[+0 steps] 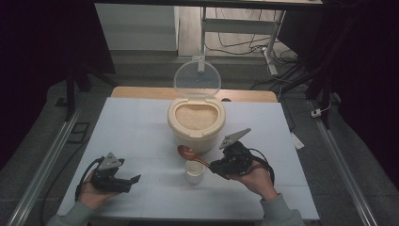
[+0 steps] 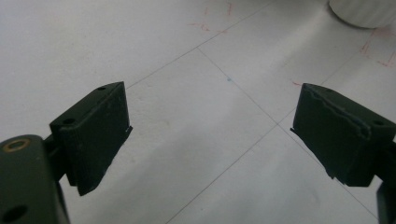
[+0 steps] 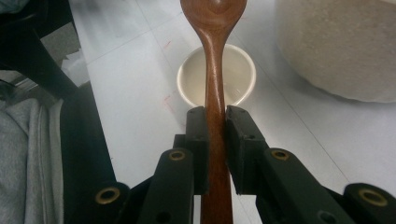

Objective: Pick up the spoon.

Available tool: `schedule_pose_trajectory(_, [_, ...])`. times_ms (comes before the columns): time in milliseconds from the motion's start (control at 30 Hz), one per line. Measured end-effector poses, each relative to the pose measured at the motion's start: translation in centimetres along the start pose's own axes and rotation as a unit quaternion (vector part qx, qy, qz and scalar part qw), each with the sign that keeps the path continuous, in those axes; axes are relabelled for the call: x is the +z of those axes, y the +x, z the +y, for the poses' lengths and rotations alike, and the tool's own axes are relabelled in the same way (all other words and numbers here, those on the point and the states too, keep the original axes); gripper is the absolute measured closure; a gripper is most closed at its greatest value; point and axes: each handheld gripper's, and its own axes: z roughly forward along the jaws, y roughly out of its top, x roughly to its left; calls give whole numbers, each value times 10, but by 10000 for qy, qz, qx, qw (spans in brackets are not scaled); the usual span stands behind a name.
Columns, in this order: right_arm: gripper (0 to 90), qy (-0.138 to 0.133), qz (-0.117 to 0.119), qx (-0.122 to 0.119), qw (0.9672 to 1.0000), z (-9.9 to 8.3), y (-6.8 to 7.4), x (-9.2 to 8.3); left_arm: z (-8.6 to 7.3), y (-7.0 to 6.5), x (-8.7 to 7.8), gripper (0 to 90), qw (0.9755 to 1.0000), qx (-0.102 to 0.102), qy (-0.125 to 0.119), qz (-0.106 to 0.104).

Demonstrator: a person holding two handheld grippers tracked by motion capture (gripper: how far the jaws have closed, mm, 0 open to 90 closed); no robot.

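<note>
A brown wooden spoon (image 1: 189, 154) is clamped by its handle in my right gripper (image 1: 212, 165), its bowl held above the table left of the rice container. In the right gripper view the spoon (image 3: 214, 70) runs straight up between the two pads, over a small white cup (image 3: 243, 74) that looks empty. The cup (image 1: 194, 172) stands in front of a cream container (image 1: 196, 120) full of rice, whose clear lid (image 1: 197, 77) is flipped up. My left gripper (image 1: 134, 181) rests low at the front left, jaws wide apart over bare table (image 2: 205, 126).
The white table (image 1: 131, 127) has faint grid lines and red marks. A bare strip of wood (image 1: 141, 92) shows at its far edge. Dark floor and metal rails flank both sides. The cup's rim (image 2: 362, 11) shows at the top right of the left gripper view.
</note>
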Motion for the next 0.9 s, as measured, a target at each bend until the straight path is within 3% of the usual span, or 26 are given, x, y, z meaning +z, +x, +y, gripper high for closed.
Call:
schedule_pose_trajectory(667, [791,169,200,-304,9992,3,5,9,2,-2,-2,107,10000,30,-45,-42])
schedule_pose_trajectory(900, [791,169,210,-381,9989,3,6,9,14,-2,-12,114,9993,92,-214,-292])
